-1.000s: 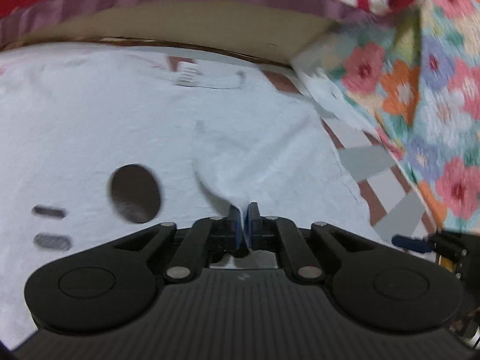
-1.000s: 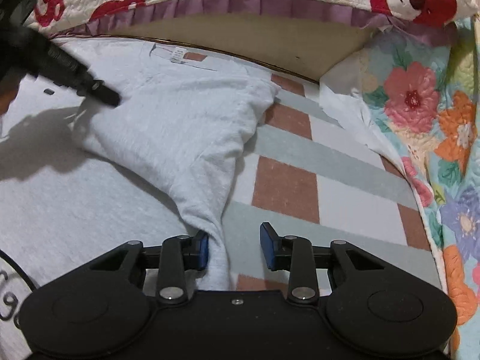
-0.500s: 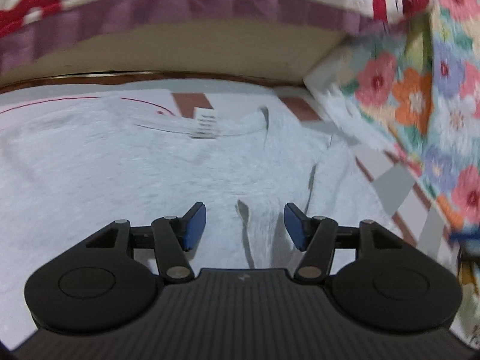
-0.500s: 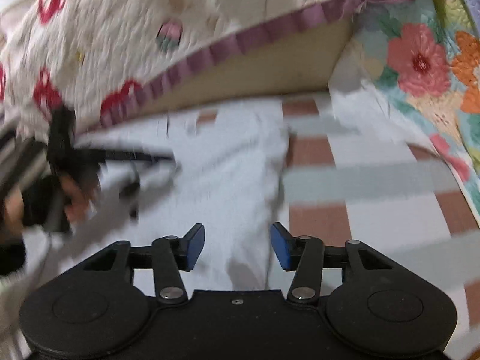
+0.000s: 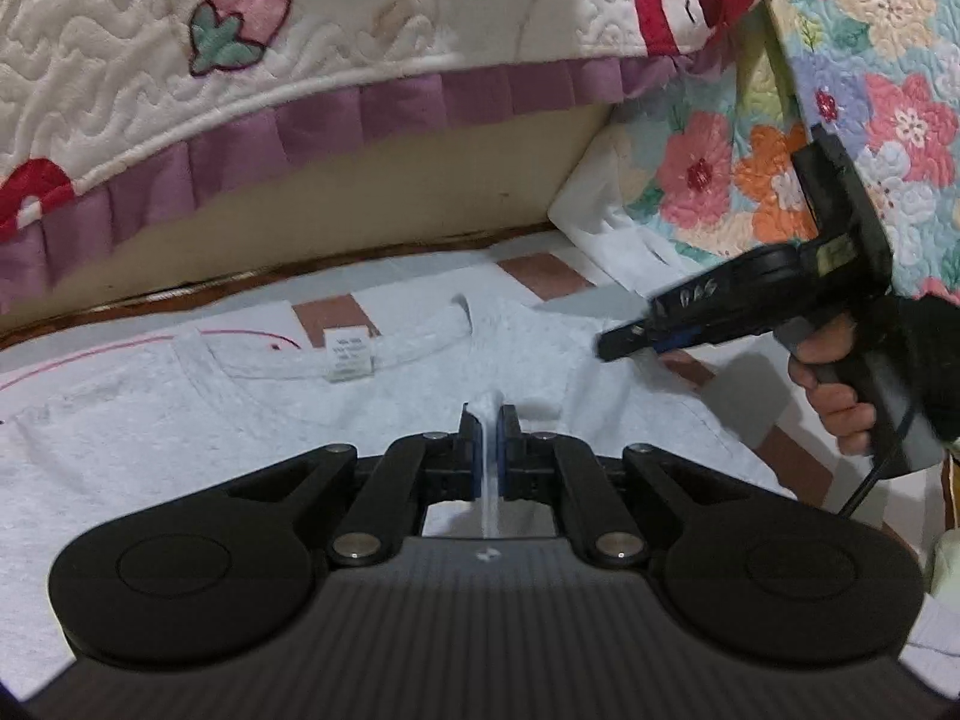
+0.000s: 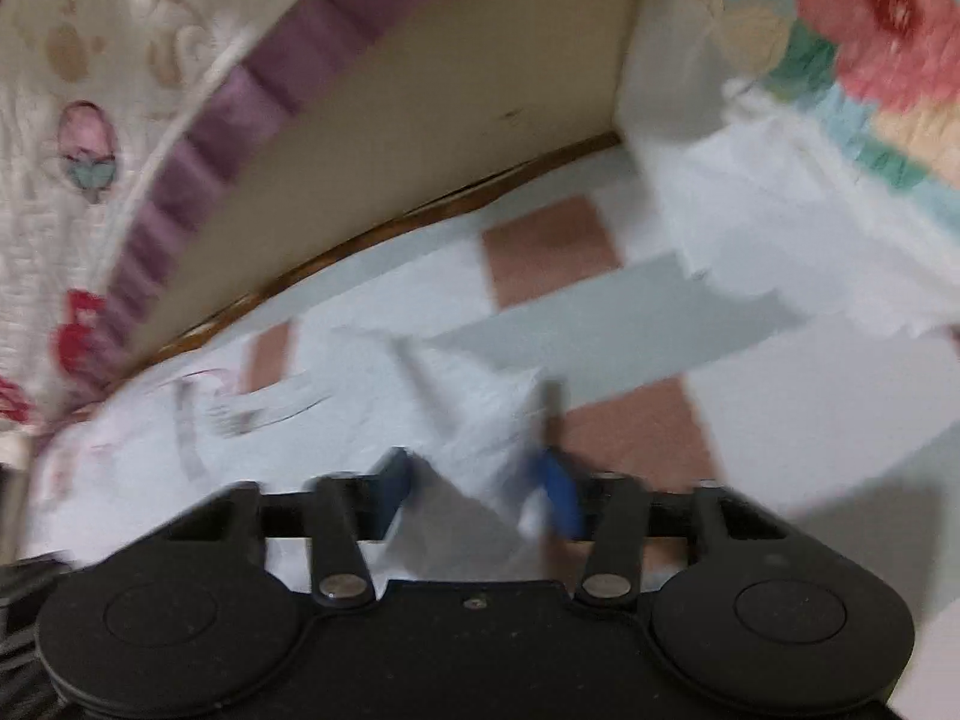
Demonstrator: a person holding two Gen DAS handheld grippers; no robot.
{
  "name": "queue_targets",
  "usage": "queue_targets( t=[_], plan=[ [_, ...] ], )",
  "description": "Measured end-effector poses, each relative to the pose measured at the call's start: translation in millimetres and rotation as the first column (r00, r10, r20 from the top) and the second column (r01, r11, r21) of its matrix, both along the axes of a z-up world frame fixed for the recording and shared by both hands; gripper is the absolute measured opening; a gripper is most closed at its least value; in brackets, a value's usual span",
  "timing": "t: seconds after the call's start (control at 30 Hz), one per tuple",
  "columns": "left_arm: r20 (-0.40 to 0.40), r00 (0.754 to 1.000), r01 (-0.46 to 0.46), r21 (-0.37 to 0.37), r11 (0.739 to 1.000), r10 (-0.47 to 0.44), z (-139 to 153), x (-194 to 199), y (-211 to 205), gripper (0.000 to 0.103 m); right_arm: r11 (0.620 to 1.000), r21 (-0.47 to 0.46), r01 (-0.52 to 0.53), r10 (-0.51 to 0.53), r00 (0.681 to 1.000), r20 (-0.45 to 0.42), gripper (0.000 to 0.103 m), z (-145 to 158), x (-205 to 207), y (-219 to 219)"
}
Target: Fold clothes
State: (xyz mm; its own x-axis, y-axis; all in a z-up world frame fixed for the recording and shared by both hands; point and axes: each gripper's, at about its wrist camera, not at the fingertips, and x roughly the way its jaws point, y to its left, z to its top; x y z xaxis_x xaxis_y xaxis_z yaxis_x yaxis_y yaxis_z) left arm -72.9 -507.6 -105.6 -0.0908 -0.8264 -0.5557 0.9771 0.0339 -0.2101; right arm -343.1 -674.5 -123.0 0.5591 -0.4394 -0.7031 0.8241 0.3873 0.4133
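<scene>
While the fabric is pinched: the left gripper [image 5: 487, 441] is clamped on a raised fold of the grey T-shirt [image 5: 150, 438].
Right gripper [image 6: 477, 483]: spread open over the shirt's right edge.
Shirt: spread flat, collar [image 5: 336, 354] far.
Advice: tension is best kept even.

A white care tag [image 5: 350, 356] sewn inside the grey T-shirt's [image 5: 150, 438] collar carries printed lines too small to read; no other lettering is legible

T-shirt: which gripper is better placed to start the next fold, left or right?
Left, probably. The left gripper is shut on a pinch of the t-shirt below the collar. The right gripper is open over its edge, gripping nothing.
</scene>
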Motion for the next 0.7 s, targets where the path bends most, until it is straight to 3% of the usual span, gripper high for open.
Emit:
queue_targets(
  t=[0.1, 0.2, 0.4, 0.5, 0.57, 0.6, 0.67, 0.7],
  plan=[
    [-0.039, 0.998, -0.047, -0.028, 0.999, 0.045, 2, 8, 4, 0.004, 0.999, -0.033, 0.007, -0.008, 1.000, -0.030, 0.005, -5, 3, -3],
    [-0.111, 0.990, -0.091, 0.014, 0.996, 0.092, -11, 20, -6, 0.004, 0.998, -0.067, 0.014, -0.018, 0.998, -0.059, 0.005, -11, 5, -5],
    [-0.305, 0.927, -0.185, 0.136, 0.973, 0.218, -52, 54, -25, 0.007, 0.990, -0.141, 0.008, -0.026, 0.992, -0.125, 0.007, -20, 10, -10],
    [-0.259, 0.916, -0.283, 0.127, 0.951, 0.308, -45, 69, -21, 0.005, 0.978, -0.203, -0.053, 0.012, 0.980, -0.196, 0.010, -19, 13, -6],
    [-0.282, 0.916, -0.272, 0.086, 0.958, 0.285, -41, 78, -10, 0.008, 0.959, -0.276, -0.069, -0.015, 0.957, -0.289, 0.020, -14, 14, -1],
    [-0.330, 0.905, -0.253, 0.087, 0.964, 0.267, -41, 82, -5, 0.012, 0.950, -0.300, -0.081, -0.016, 0.951, -0.309, 0.025, -9, 13, 4],
    [-0.410, 0.886, -0.187, 0.111, 0.976, 0.216, -43, 80, 8, 0.042, 0.931, -0.348, -0.108, -0.021, 0.937, -0.347, 0.029, 1, 10, 12],
    [-0.427, 0.883, -0.160, 0.119, 0.980, 0.196, -43, 76, 14, 0.045, 0.936, -0.333, -0.116, 0.003, 0.947, -0.322, 0.035, 6, 7, 23]
  ],
)
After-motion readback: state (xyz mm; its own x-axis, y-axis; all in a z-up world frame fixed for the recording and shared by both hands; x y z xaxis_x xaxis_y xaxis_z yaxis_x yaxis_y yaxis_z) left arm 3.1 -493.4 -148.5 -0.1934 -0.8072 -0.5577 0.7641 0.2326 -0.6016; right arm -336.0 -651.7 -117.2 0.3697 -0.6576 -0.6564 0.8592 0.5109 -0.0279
